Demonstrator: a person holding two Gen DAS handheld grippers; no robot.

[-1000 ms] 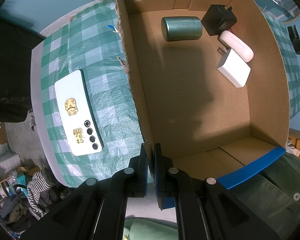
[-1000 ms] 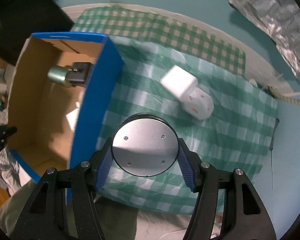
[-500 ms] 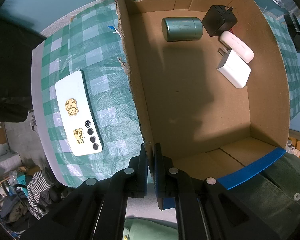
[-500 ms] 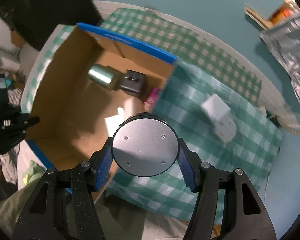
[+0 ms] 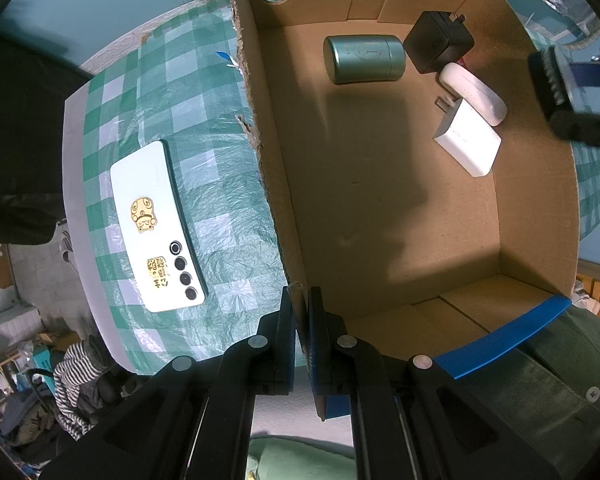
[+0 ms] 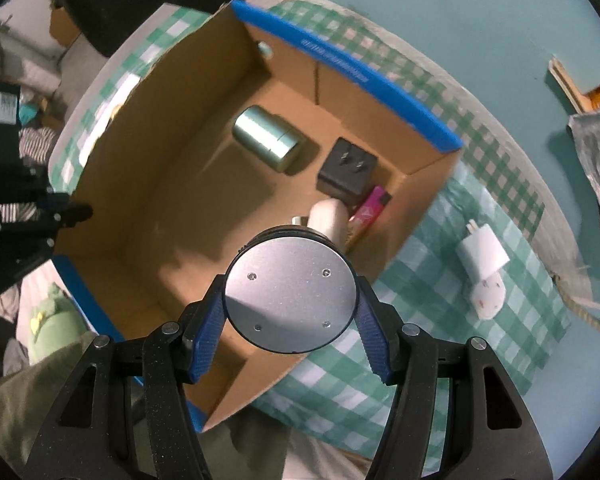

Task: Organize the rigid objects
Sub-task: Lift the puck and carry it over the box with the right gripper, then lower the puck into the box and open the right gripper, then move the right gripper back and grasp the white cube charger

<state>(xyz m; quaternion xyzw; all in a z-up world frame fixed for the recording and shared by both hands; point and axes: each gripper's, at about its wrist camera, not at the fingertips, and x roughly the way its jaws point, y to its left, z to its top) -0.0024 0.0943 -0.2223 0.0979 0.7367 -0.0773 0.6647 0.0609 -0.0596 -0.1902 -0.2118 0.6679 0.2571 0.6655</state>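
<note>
The cardboard box (image 5: 400, 208) is pinched at its near-left wall by the left gripper (image 5: 299, 304); jaws clenched on the torn cardboard edge, one finger outside, one inside. In the right wrist view the same box (image 6: 172, 216) is seen from above w/ its blue-taped rim.

A round silver disc (image 6: 291, 294) is grasped by the right gripper (image 6: 291, 312), blue pads pressed against its left & right edges, flat face w/ four small screws turned to the camera. The disc is held above the box's right side, over the near-right part of the interior. In the left wrist view the right gripper (image 5: 572, 92) is seen blurred at the right edge, above the box's right wall.

Inside the box, at the far end: a green metal tin (image 5: 363, 59) lying on its side, a black plug adapter (image 5: 438, 42) just right of it, a white oblong case (image 5: 473, 93) touching the adapter, & a white charger (image 5: 468, 142) beside the case. A pink item (image 6: 370, 210) is visible by the right wall in the right wrist view; what it is can't be told.

Outside the box, a white phone (image 5: 156, 226) w/ gold stickers lies face down on the green checked cloth (image 5: 204, 120) to the left. To the right of the box, a white plug block (image 6: 483, 266) lies on the cloth, well apart from the box.
</note>
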